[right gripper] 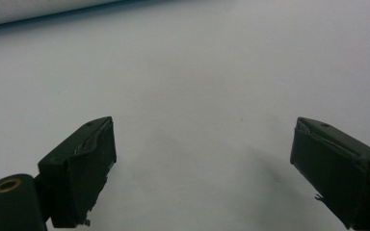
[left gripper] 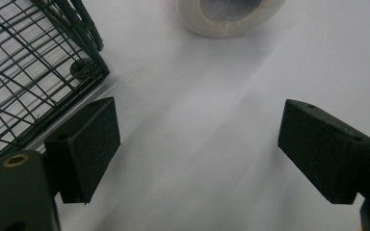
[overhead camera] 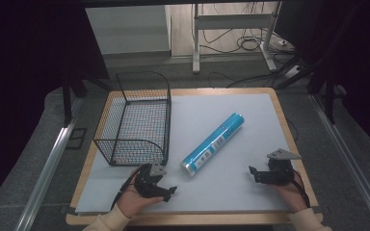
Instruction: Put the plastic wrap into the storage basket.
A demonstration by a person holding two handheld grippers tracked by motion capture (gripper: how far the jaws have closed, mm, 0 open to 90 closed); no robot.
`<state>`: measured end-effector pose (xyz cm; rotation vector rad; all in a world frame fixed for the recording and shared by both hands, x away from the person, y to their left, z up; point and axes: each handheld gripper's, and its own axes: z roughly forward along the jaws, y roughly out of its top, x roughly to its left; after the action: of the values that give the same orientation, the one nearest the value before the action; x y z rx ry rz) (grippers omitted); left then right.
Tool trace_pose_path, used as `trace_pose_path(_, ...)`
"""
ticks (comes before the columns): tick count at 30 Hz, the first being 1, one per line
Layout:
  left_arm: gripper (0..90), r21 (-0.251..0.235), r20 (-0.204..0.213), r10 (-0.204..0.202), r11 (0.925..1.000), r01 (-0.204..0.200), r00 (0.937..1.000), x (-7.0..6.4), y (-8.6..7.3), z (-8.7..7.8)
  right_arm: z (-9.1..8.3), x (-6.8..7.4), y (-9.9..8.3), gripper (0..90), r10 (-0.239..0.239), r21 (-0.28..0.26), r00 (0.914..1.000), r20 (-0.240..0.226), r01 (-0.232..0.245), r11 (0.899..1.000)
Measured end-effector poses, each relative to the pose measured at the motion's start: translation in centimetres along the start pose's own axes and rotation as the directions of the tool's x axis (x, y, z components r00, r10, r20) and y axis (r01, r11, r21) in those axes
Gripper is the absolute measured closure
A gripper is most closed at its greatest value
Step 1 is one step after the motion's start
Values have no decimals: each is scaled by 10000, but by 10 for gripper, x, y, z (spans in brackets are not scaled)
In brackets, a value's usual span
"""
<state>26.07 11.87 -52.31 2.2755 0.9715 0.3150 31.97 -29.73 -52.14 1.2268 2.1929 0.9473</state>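
Note:
A blue cylindrical tube (overhead camera: 214, 141) with a white label lies diagonally on the pale mat (overhead camera: 250, 115), its clear-capped end nearest me. Left of it stands a black wire basket (overhead camera: 137, 118), with nothing in it. My left gripper (overhead camera: 167, 180) rests low near the mat's front, just below the basket's near corner, open and holding nothing. In the left gripper view, the basket corner (left gripper: 43, 67) is at upper left and the tube end (left gripper: 229, 17) at the top, beyond the left gripper (left gripper: 200, 125). My right gripper (overhead camera: 254, 175) sits at the front right, open, pointing left. Its own view has the right gripper (right gripper: 202, 139) over bare mat, with the tube's edge (right gripper: 29, 12) far off.
The mat lies on a wooden table (overhead camera: 289, 139) with a thin wooden border. Beyond the table there is a dark floor with cables and a white desk frame (overhead camera: 231, 29). Metal rails (overhead camera: 48, 168) run along both sides.

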Motion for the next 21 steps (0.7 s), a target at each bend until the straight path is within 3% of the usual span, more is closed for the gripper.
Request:
trace_pose_path(13,160,8,237,-105,9999,104,9997,-10,30,-18,2,1,1,89,-85,26,9999,-64,85,10000)
trace_pose_path(21,160,167,440,-23,9999,16,9990,-18,46,-10,0,0,1,90,-38,-55,10000,-57,38,10000)
